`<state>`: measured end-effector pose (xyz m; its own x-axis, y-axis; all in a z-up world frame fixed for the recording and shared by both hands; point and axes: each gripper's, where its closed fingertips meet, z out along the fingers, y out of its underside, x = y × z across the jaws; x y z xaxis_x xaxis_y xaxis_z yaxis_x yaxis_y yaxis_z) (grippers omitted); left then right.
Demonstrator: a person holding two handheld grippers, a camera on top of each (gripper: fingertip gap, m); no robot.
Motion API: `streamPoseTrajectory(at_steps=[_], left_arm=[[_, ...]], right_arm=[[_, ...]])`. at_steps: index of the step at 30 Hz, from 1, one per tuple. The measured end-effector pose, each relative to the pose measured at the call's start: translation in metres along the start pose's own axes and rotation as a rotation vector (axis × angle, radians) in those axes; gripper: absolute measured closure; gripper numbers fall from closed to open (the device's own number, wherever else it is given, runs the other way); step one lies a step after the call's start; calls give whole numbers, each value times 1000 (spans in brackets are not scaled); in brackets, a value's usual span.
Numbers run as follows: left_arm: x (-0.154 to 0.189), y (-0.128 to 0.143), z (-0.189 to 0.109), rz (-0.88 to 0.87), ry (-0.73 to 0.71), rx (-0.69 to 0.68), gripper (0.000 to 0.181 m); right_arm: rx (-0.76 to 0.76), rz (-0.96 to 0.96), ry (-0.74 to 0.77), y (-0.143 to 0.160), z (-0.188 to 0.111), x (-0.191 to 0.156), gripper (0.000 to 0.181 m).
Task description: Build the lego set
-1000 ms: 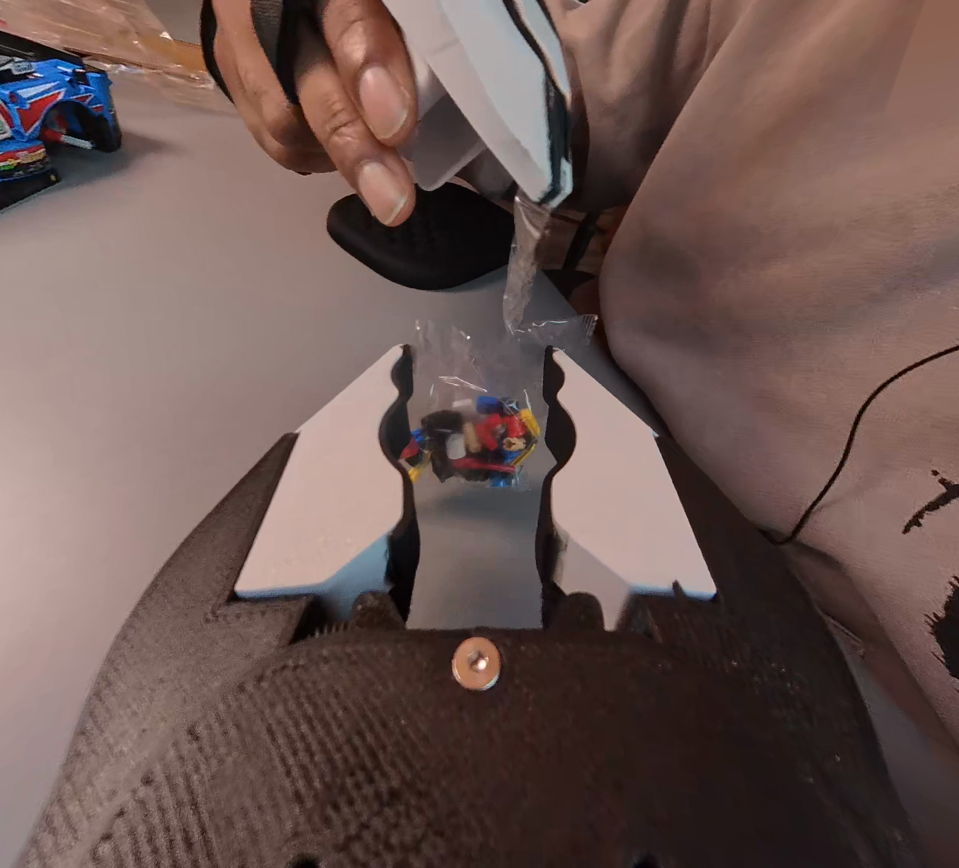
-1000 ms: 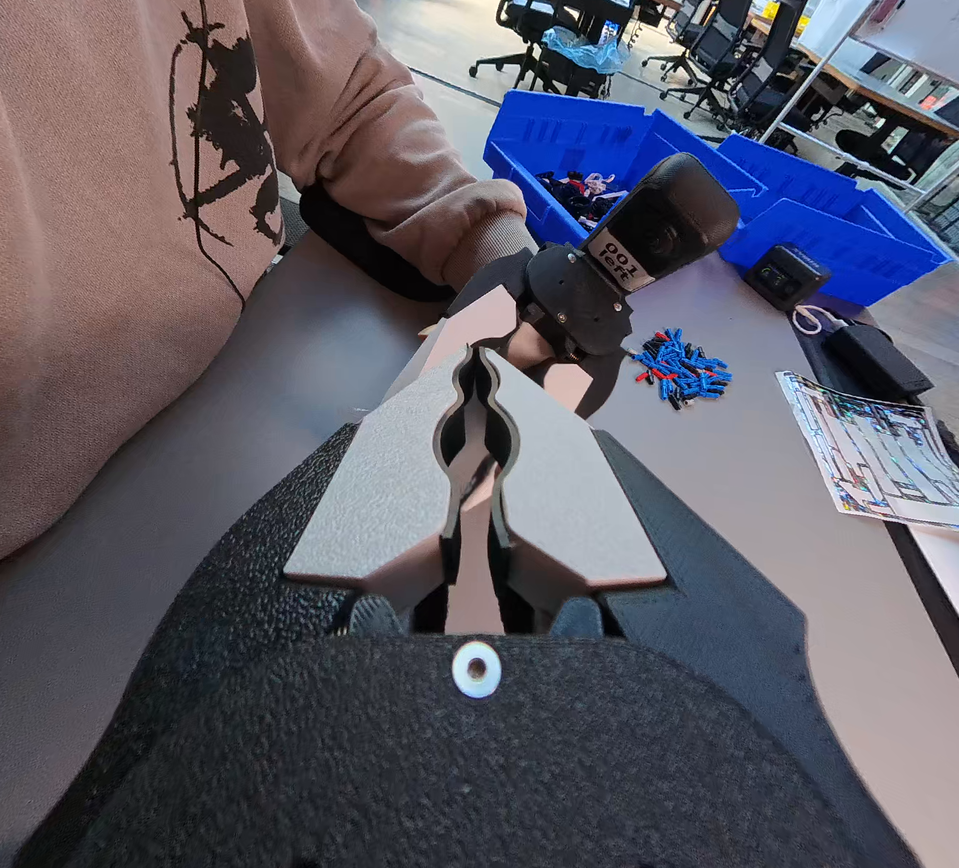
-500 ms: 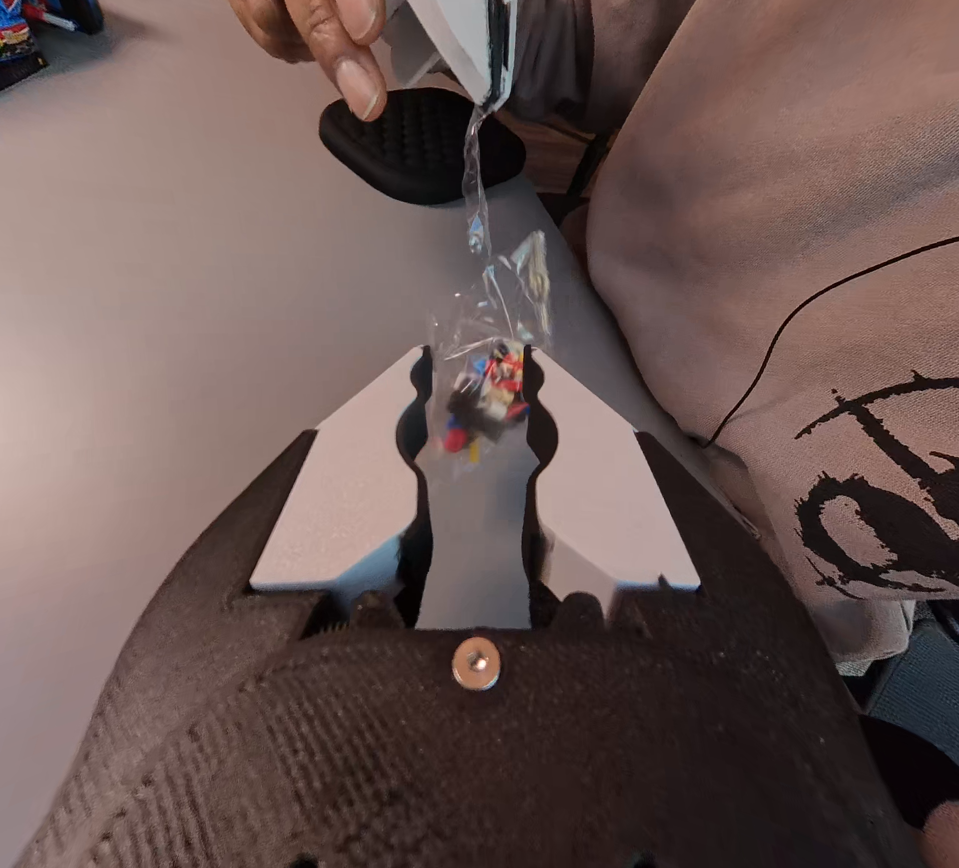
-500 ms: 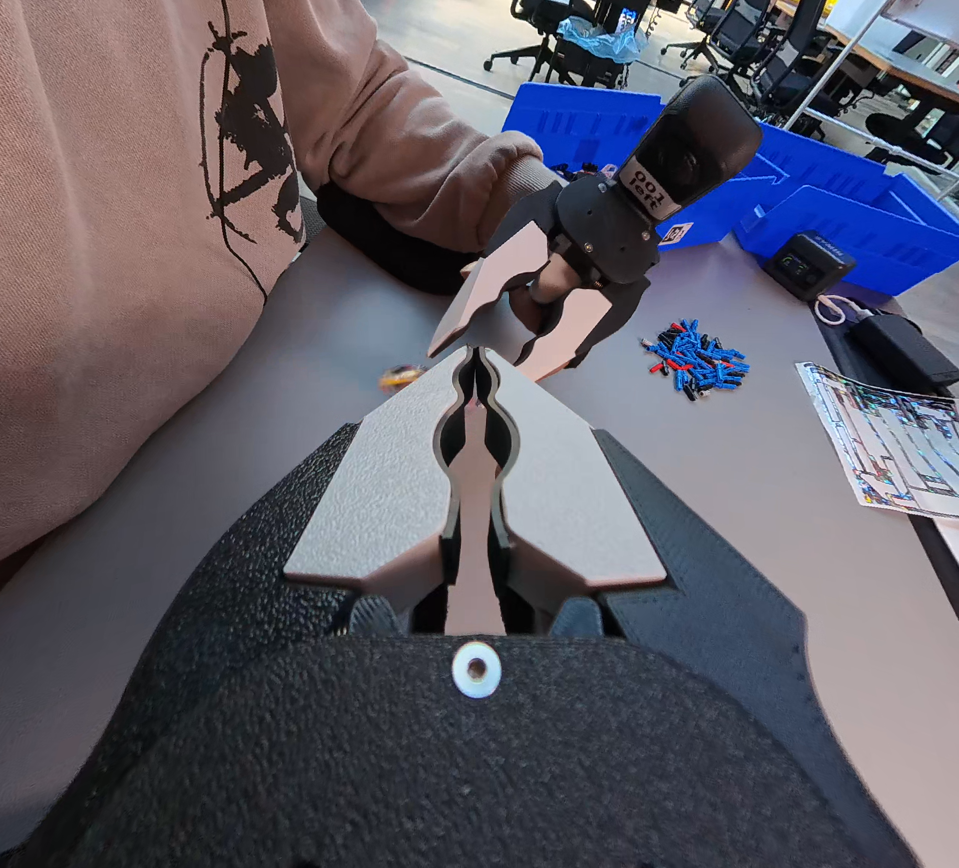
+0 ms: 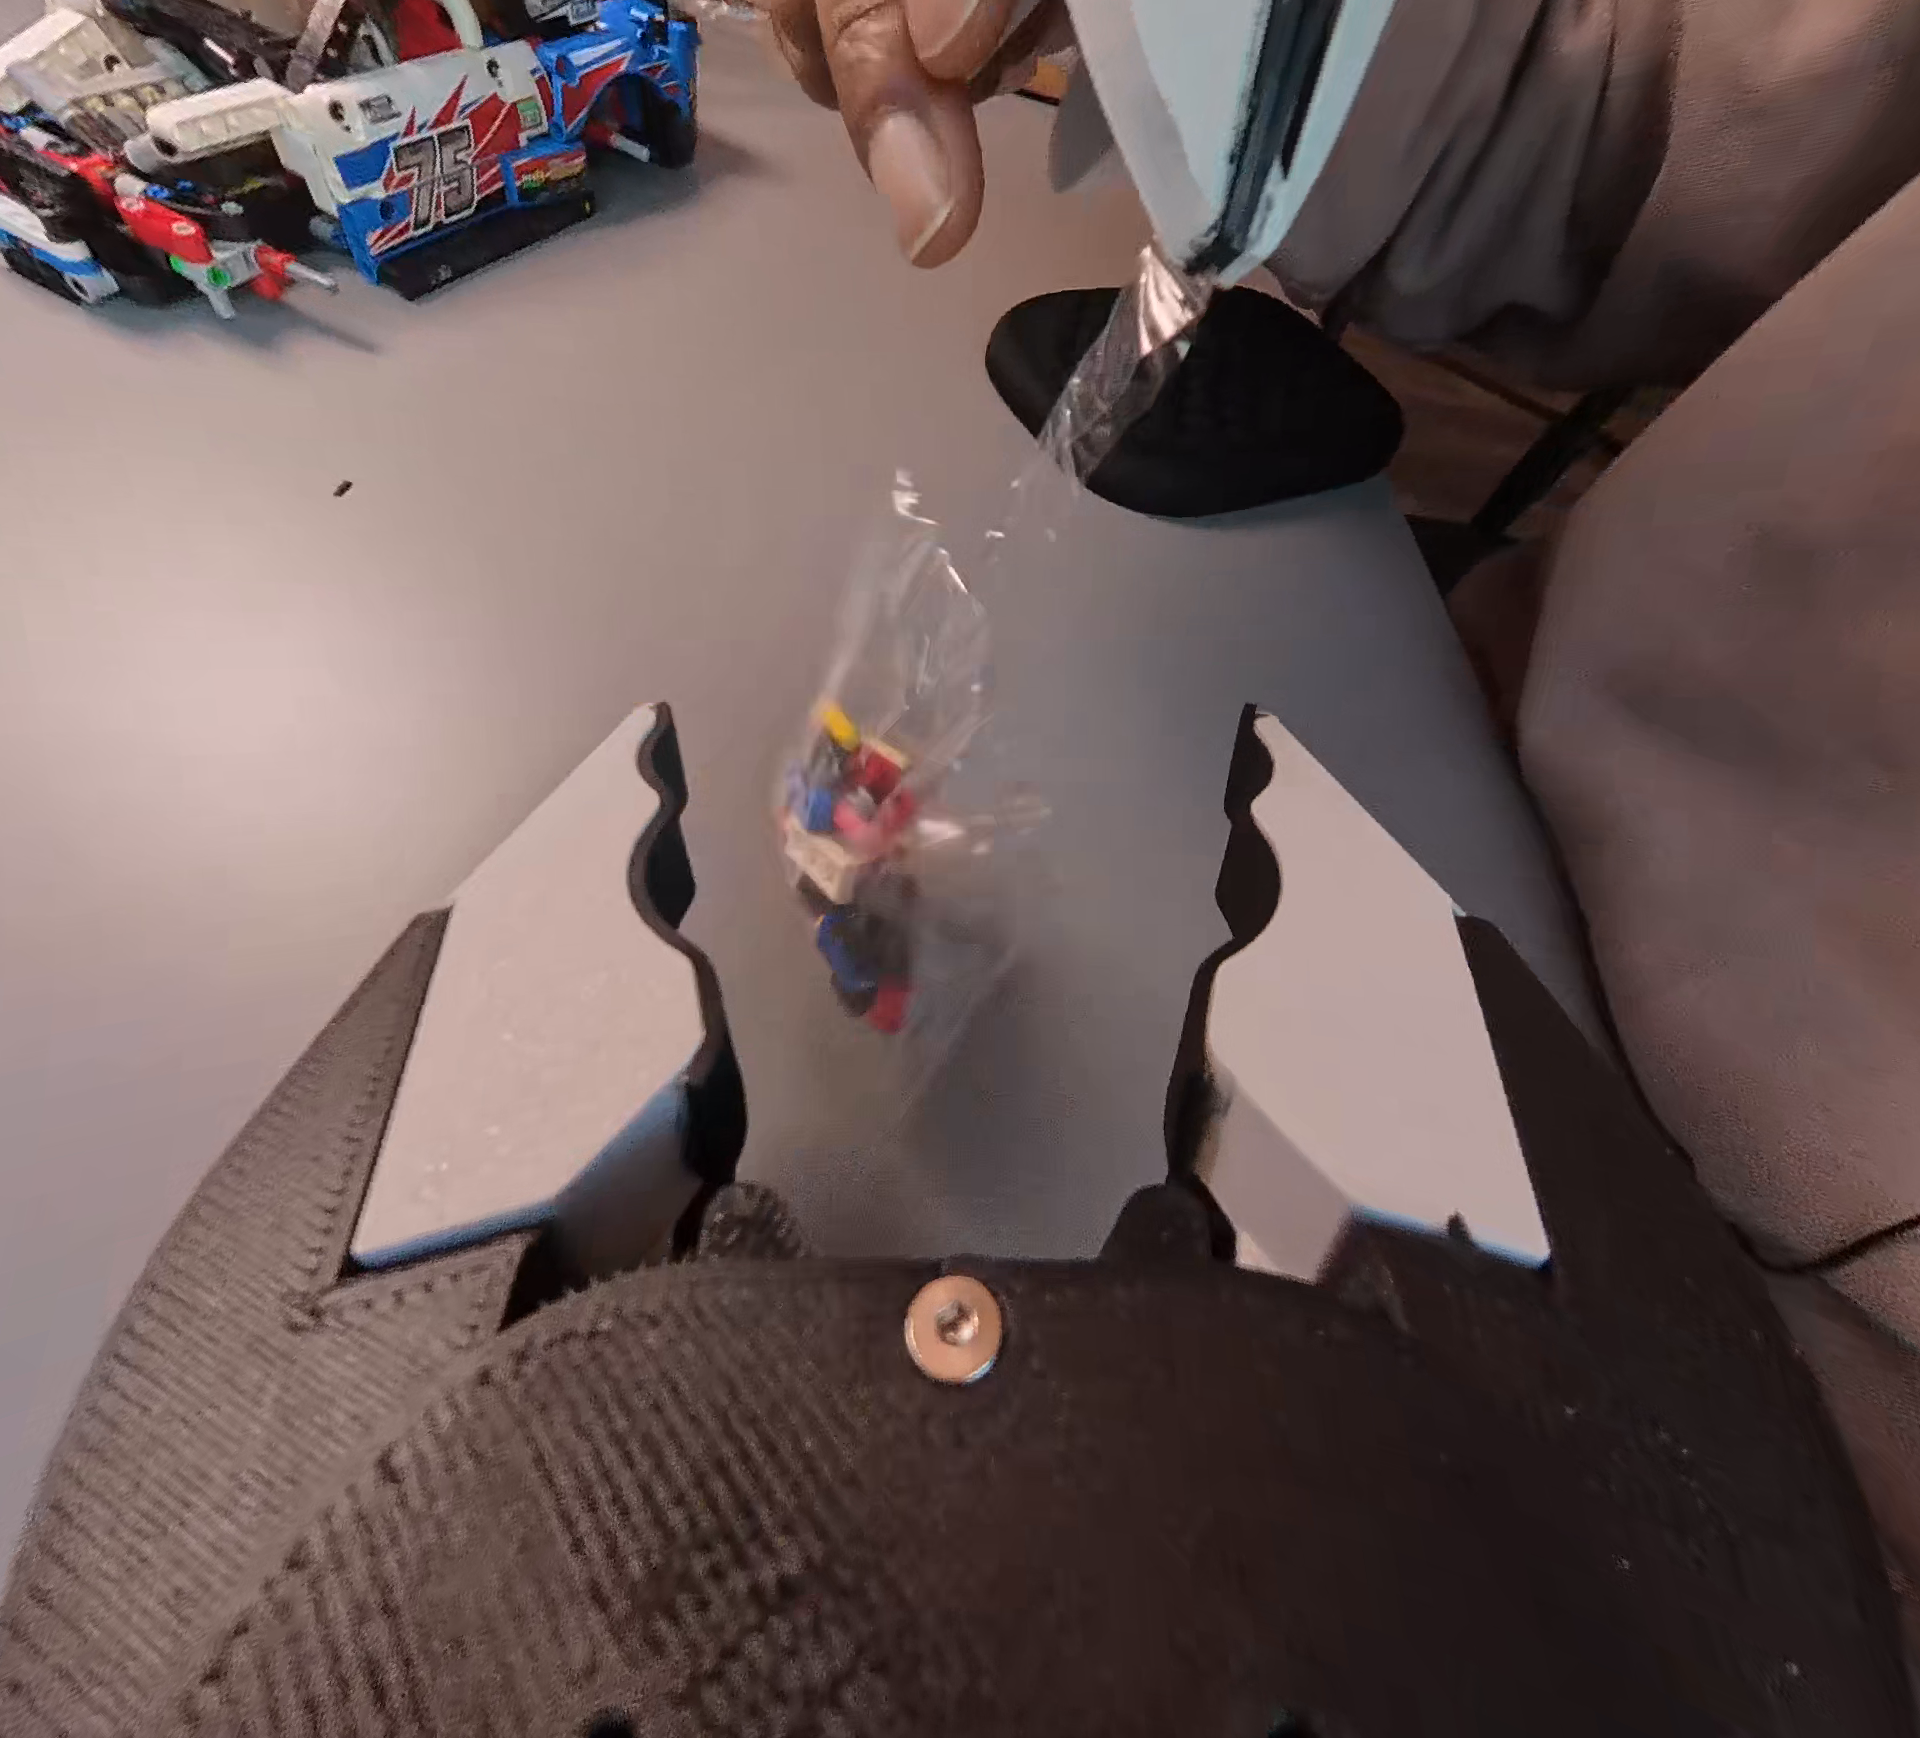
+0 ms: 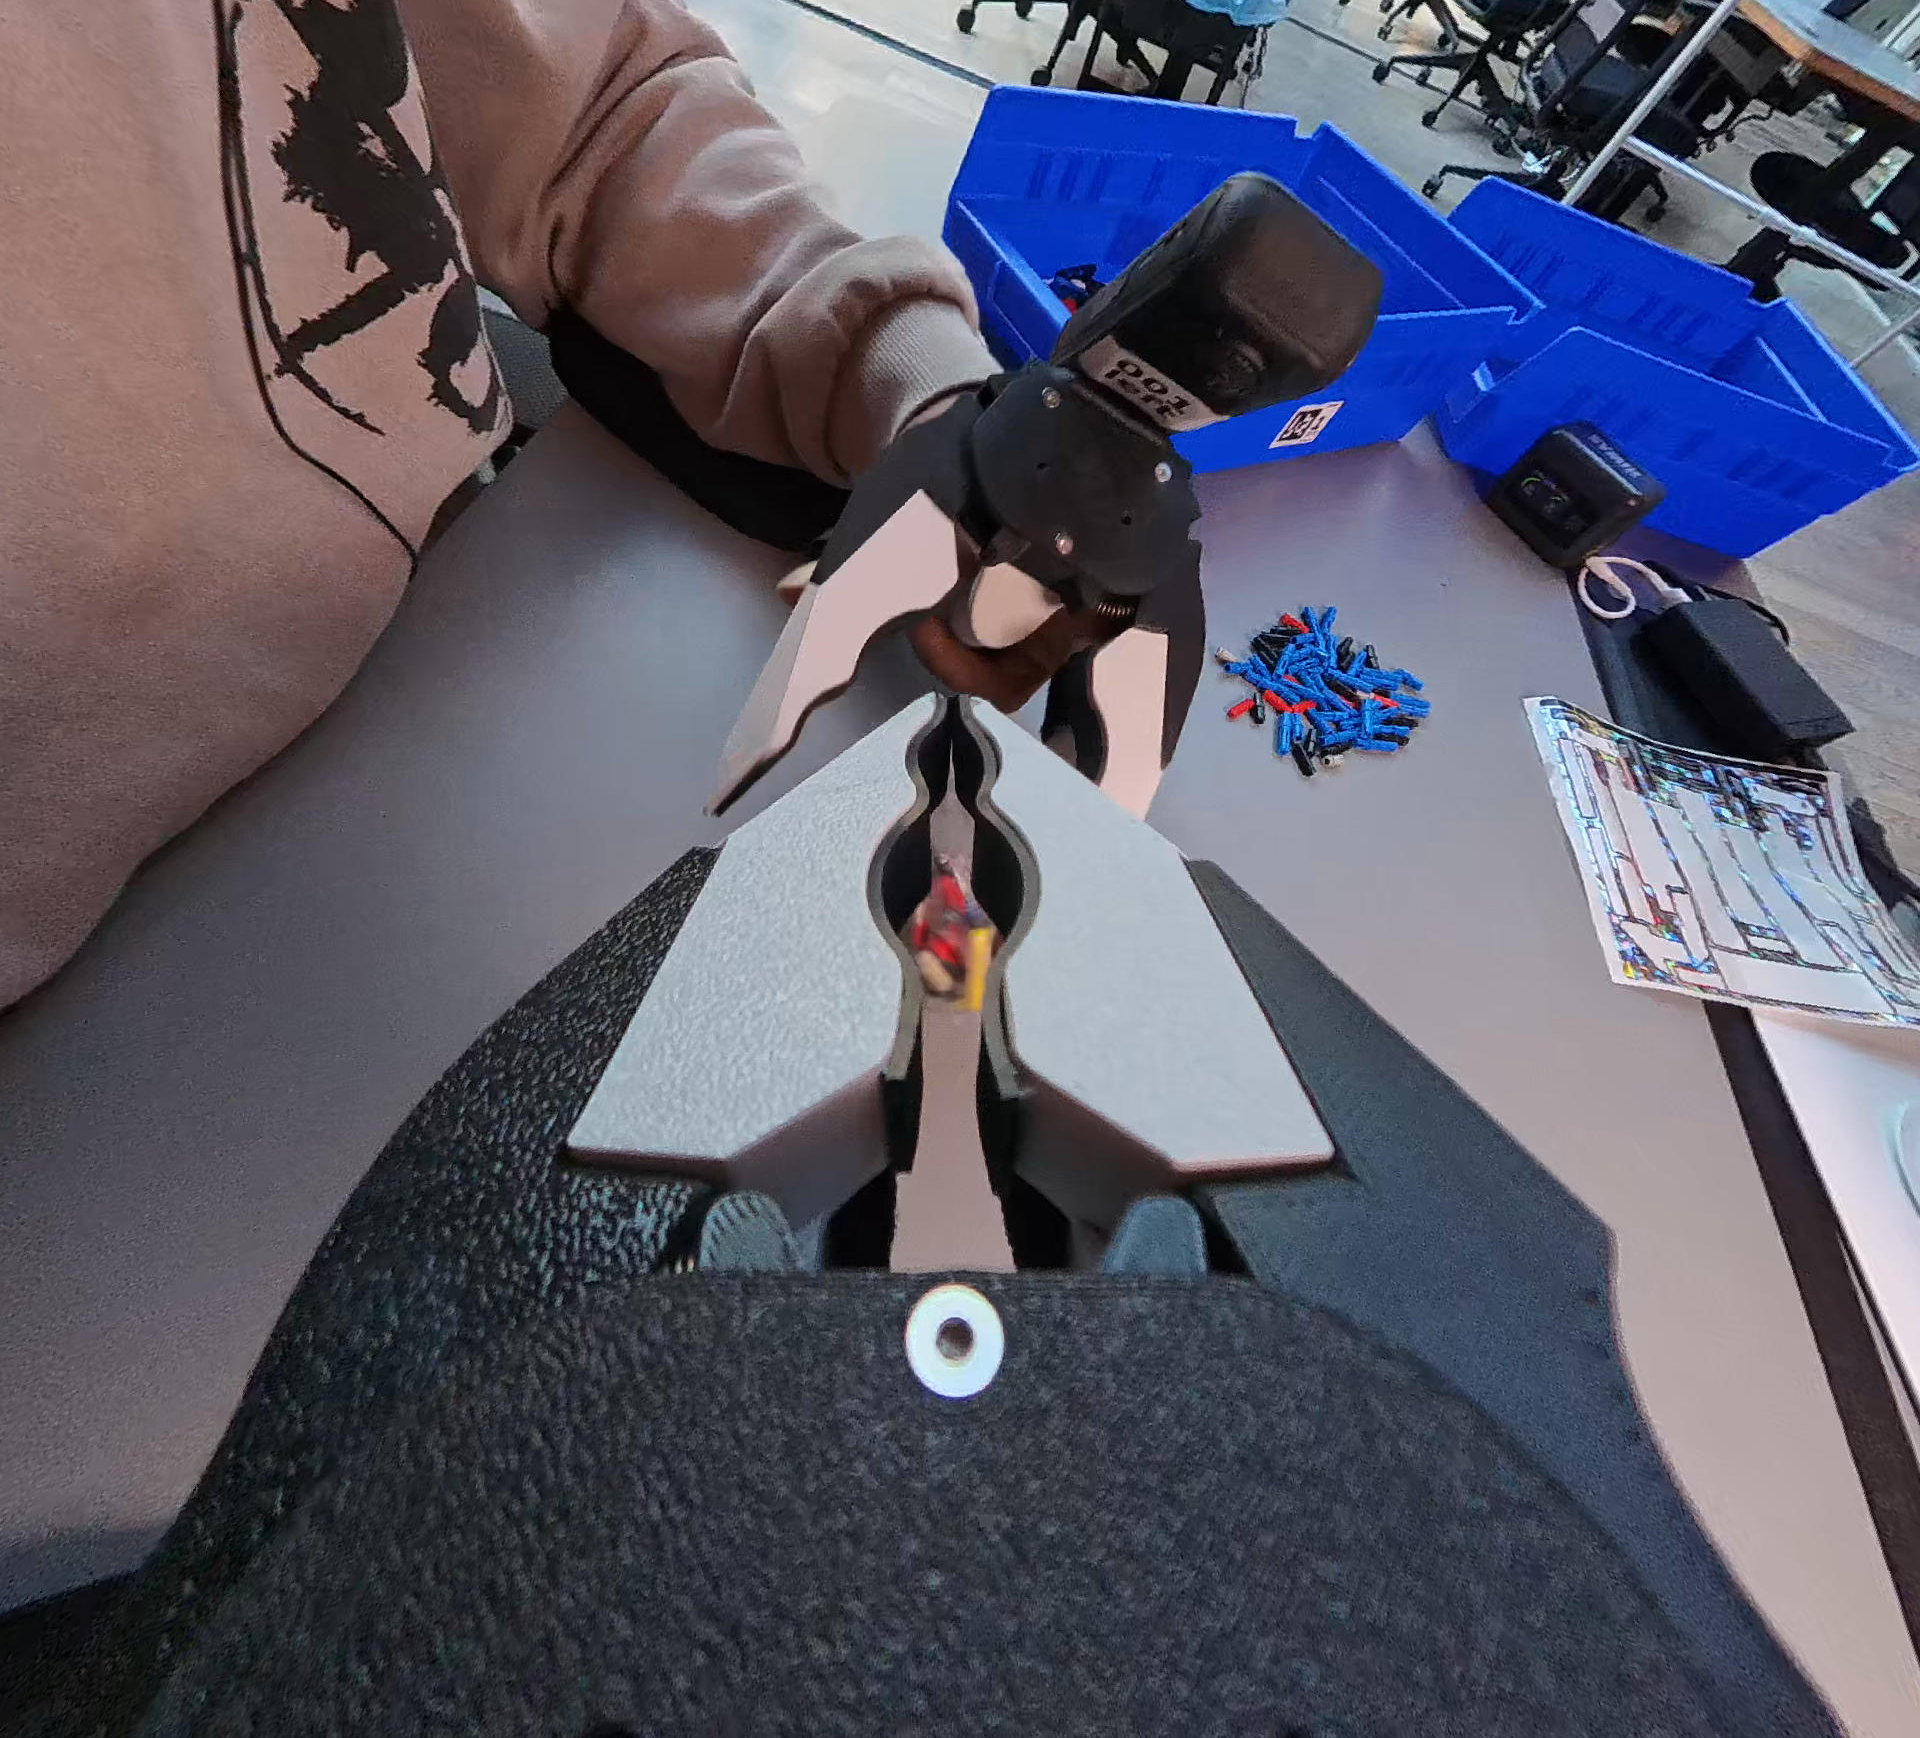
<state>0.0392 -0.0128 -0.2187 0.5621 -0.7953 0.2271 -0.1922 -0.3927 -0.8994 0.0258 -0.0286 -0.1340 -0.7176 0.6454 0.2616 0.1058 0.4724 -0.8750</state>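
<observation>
A small clear plastic bag (image 5: 883, 836) of red, blue, yellow and white lego pieces hangs above the grey table (image 5: 364, 649). My right gripper (image 6: 951, 714) is shut on the bag's stretched top strip; in the left wrist view it shows at the top right (image 5: 1174, 275). The pieces show through the gap between its fingers (image 6: 951, 940). My left gripper (image 5: 951, 732) is open, with the bag hanging free between its fingers and touching neither. In the right wrist view its fingers (image 6: 821, 660) are spread wide.
A partly built blue, white and red lego race car (image 5: 312, 99) stands at the far left. A pile of blue, red and black pins (image 6: 1325, 691), a sticker sheet (image 6: 1714, 857), blue bins (image 6: 1662, 379) and a black device (image 6: 1574, 493) lie to the right. The person's torso is close by.
My left gripper has opened and let go of the bag. The bag now hangs from my right gripper alone, and the left view has swung so that the car shows.
</observation>
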Motion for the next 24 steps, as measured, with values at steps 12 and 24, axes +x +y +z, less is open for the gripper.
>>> streamPoseTrajectory(at_steps=[12,24], left_arm=[[21,7,5,93,62,-2,123],[38,13,-27,111,239,2,127]], right_arm=[[5,9,23,3,4,2,181],[-2,12,-26,3,2,-10,181]])
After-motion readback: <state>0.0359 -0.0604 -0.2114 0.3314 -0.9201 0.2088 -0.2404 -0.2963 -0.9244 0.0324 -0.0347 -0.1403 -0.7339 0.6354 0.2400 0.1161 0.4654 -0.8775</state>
